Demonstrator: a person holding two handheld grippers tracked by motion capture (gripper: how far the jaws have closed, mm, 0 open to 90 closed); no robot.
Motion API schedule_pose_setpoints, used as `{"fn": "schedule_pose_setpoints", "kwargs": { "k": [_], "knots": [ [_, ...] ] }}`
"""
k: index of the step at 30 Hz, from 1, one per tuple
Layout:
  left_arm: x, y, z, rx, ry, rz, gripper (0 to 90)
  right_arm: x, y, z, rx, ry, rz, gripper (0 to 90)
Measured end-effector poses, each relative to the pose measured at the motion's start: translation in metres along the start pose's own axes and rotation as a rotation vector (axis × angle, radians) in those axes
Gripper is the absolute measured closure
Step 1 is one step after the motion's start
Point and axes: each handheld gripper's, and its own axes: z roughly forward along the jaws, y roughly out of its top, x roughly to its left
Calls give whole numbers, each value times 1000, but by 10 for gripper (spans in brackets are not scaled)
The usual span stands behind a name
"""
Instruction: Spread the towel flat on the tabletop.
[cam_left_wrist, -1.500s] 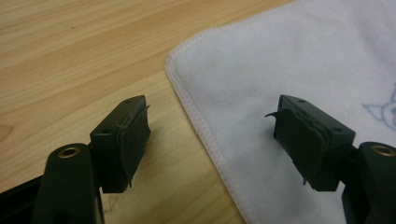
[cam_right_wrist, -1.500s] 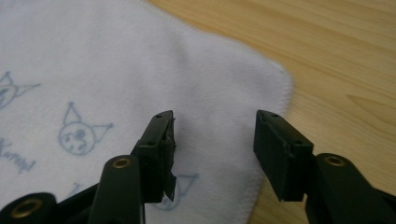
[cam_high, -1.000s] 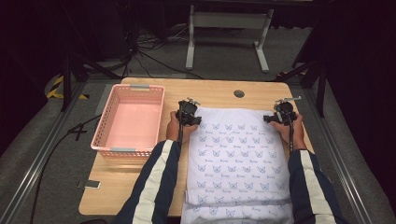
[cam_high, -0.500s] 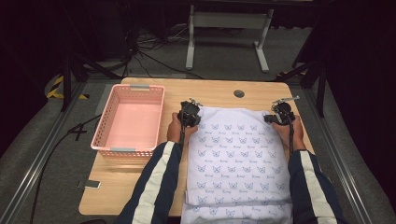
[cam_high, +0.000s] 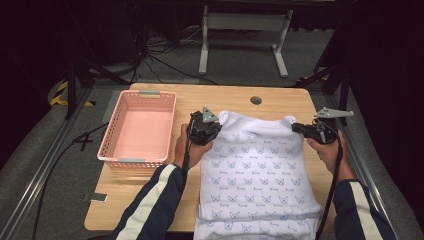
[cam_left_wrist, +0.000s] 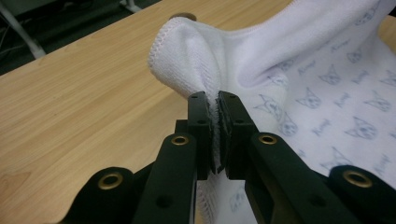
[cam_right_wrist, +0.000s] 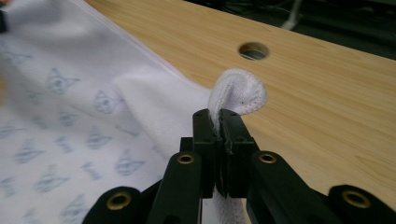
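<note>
— Towel (cam_high: 257, 172): what is gripping it?

— Both grippers are pinching it. The left gripper (cam_left_wrist: 215, 100) is clamping shut on the far left corner, cloth bunching above its jaws. The right gripper (cam_right_wrist: 217, 116) is closing tight on the far right corner, a curl of hem poking out.

— Where is it lying?

— It is spreading over the table (cam_high: 235, 100), far corners lifting, near edge seemingly hanging off, though that part is cropped. A pink basket (cam_high: 137, 127) is sitting well left.
</note>
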Motion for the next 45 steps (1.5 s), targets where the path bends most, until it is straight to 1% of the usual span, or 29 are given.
{"fn": "schedule_pose_setpoints", "kwargs": {
  "k": [4,6,7,10,11,12,13,14,15,16,17,18,20,21,22,23,24,25,26,28,30,32,33,34,36,38,42,44,45],
  "knots": [
    [-13,-16,-28,-14,-69,46,841,22,-11,-26,-21,62,-66,857],
    [-22,-25,-39,-1,-63,92,842,34,-23,-41,-29,106,-84,856],
    [-27,-33,-46,4,-98,110,841,38,-27,-45,-32,121,-96,856],
    [-46,-59,-56,64,-170,153,839,58,-53,-65,-27,204,-140,854],
    [-52,-69,-58,99,-187,161,839,63,-61,-69,-11,223,-139,855],
    [-52,-69,-58,99,-187,161,837,63,-61,-69,-11,223,-139,855],
    [-57,-76,-58,126,-197,166,837,67,-72,-72,10,257,-139,854],
    [-62,-83,-58,162,-206,201,835,71,-81,-74,43,281,-156,854],
    [-66,-88,-57,214,-204,245,833,75,-92,-73,96,287,-190,854],
    [-69,-93,-54,232,-201,263,832,77,-101,-72,141,290,-192,855],
    [-71,-98,-53,261,-203,279,830,79,-107,-70,168,297,-195,854],
    [-71,-103,-50,274,-208,267,828,80,-114,-68,200,308,-196,855],
    [-69,-111,-36,321,-201,229,827,83,-126,-58,273,279,-198,855],
    [-69,-111,-36,321,-201,229,828,83,-126,-58,273,279,-198,855],
    [-64,-107,-29,311,-190,204,828,83,-129,-49,302,251,-213,855],
    [-64,-107,-29,311,-190,204,830,83,-129,-49,302,251,-213,855],
    [-64,-104,-25,310,-150,210,832,79,-125,-44,292,214,-204,856],
    [-63,-101,-21,317,-123,211,832,79,-125,-44,292,214,-204,856],
    [-59,-98,-14,305,-105,207,833,76,-118,-36,293,149,-224,856],
    [-53,-92,-3,299,-66,176,833,73,-116,-31,290,136,-223,857],
    [-40,-81,12,291,-35,134,834,58,-105,-16,278,117,-190,857],
    [-31,-71,27,301,31,140,834,46,-95,-3,284,95,-164,857],
    [-26,-66,34,294,43,124,835,41,-89,5,289,79,-165,857],
    [-19,-60,43,300,52,98,835,31,-77,22,289,31,-170,858],
    [-9,-52,54,317,96,99,835,27,-73,28,286,13,-167,858],
    [0,-44,66,321,144,95,836,19,-63,44,275,-50,-188,860],
    [19,-40,81,266,195,35,844,8,-47,72,243,-147,-185,865],
    [33,-37,89,241,199,-25,844,3,-41,82,241,-155,-168,865],
    [33,-37,89,241,199,-25,845,3,-41,82,241,-155,-168,865]
  ]
}}
